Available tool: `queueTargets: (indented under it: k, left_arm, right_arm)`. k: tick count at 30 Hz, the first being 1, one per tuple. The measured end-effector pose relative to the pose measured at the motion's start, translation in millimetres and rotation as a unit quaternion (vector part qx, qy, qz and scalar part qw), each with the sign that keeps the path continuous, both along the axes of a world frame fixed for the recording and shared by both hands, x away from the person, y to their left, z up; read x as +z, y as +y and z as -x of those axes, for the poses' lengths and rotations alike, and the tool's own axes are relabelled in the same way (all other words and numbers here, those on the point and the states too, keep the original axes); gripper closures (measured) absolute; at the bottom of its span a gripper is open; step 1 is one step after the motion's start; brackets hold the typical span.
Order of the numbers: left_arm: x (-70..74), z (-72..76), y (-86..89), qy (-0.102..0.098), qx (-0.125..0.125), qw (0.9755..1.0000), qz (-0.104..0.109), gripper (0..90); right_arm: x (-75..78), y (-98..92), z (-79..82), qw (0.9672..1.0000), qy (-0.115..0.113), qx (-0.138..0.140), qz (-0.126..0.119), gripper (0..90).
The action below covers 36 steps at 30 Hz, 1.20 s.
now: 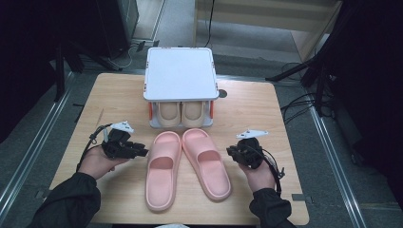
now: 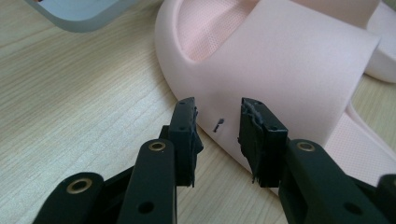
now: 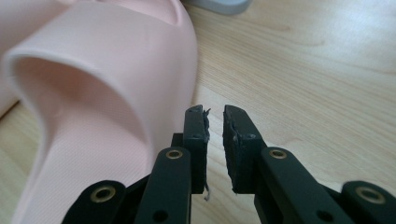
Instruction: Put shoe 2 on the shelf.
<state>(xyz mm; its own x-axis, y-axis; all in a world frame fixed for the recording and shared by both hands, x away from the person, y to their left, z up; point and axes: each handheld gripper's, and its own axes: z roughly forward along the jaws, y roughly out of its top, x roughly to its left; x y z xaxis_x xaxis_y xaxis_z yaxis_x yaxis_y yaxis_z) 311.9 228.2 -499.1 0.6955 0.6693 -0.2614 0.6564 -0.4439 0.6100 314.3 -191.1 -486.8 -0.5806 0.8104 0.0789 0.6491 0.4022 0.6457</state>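
Flanking a pair of pink slippers (image 1: 187, 166) on the wooden table (image 1: 266, 109), the left gripper (image 1: 142, 151) and right gripper (image 1: 231, 152) both hold nothing; the left's jaws stand partly open near the left slipper's strap (image 2: 289, 60), the right's narrowly apart beside the right slipper (image 3: 107, 93). Each slipper runs lengthwise, toes towards the rack (image 1: 179, 73) holding a beige pair (image 1: 182, 113). They look light, soft and flexible; the strap edge probably offers the surest grip.

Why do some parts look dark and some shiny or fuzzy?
High view: the room around the table is dim, while the white rack top looks bright. Right gripper view: light glares on the wood at top right. Left gripper view: the pink slipper is sharp; the claw base is slightly soft.
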Motion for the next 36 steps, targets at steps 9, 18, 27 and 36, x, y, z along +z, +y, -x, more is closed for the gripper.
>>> queueTargets:
  k: [9, 18, 27, 36]
  left_arm:
    - [-7.9, 1.3, -3.4, 0.016, -0.013, 0.9997, -0.011, 66.3]
    - [-9.5, 3.2, -6.5, 0.023, -0.018, 0.9995, -0.006, 67.0]
    - [-9.2, 5.7, -10.9, 0.028, -0.034, 0.9990, -0.003, 67.0]
    - [-8.4, 7.1, -15.0, 0.027, -0.047, 0.9985, -0.011, 65.0]
  right_arm:
    - [-19.2, 22.4, -13.5, 0.9992, 0.021, 0.023, 0.025, 78.4]
    - [-18.2, 31.4, -9.1, 0.9988, 0.021, 0.037, 0.025, 79.7]
    - [-19.5, 34.1, -3.9, 0.9989, 0.034, 0.033, -0.002, 80.3]
    - [-21.6, 37.7, -0.7, 0.9988, 0.029, 0.037, -0.007, 78.9]
